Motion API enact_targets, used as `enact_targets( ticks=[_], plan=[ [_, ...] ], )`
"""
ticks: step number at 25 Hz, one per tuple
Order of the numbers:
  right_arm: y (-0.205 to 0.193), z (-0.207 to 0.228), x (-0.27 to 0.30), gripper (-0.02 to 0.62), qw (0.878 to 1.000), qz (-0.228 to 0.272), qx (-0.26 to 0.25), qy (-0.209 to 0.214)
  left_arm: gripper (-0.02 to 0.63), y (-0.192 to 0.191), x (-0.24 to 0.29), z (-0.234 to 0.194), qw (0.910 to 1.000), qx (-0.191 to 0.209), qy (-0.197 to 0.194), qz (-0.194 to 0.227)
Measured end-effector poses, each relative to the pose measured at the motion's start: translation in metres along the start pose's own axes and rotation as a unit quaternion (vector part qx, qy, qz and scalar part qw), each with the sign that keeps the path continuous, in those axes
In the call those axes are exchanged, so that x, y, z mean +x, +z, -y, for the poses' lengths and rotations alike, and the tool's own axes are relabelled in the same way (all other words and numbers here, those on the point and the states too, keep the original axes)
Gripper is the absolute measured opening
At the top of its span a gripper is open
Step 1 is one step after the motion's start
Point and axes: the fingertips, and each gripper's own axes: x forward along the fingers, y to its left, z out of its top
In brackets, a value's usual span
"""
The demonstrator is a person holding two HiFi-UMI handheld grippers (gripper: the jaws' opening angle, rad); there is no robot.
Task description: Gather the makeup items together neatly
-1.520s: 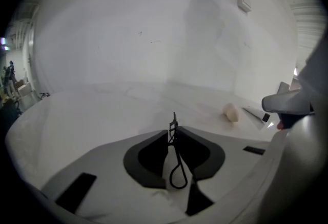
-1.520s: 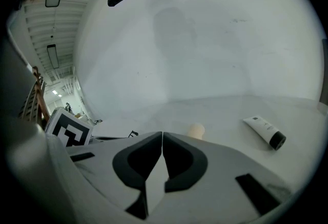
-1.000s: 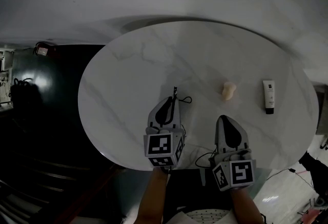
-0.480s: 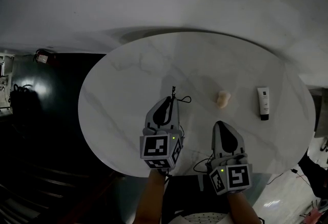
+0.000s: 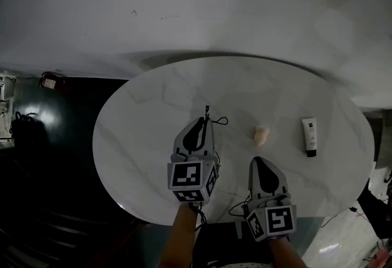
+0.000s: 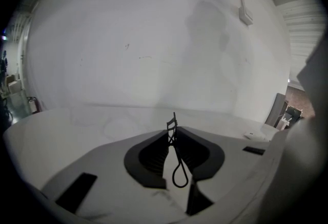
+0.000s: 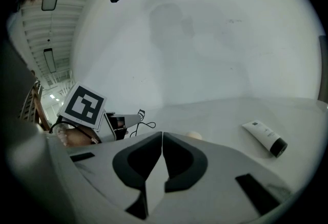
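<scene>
Gripping is done near the tips: the left gripper (image 6: 172, 130) is closed on a thin black eyelash curler (image 6: 177, 156). Its jaws are kept only a sliver apart by the wire frame, with the curved head poking up past the tips and a finger loop hanging behind them. The curler is judged to be held this way so that it can be carried across the table (image 5: 141, 119) towards the other items. The right gripper (image 7: 162, 137) is pressed fully together with nothing in it and is kept low at the near edge, apparently out of the way. A beige sponge (image 5: 261, 134) and a white tube (image 5: 309, 136) with a black cap are seen lying apart on the right half of the tabletop, not yet gathered. Whether the curler touches the marble cannot be told, and the print on the tube is too small to be read. In the right gripper view the sponge is largely hidden behind the jaws.
</scene>
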Motion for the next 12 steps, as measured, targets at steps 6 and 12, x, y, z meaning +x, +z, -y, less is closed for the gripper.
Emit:
enact_targets(
  ticks=[6, 12],
  plan=[
    [0.004, 0.003, 0.009, 0.015, 1.000, 0.002, 0.006, -0.004, 0.092, 0.005, 0.018, -0.006, 0.9998, -0.018, 0.002, -0.003],
    [0.002, 0.002, 0.013, 0.015, 1.000, -0.003, 0.009, -0.002, 0.092, 0.010, 0.037, -0.013, 0.9998, -0.017, 0.002, -0.005]
  ],
)
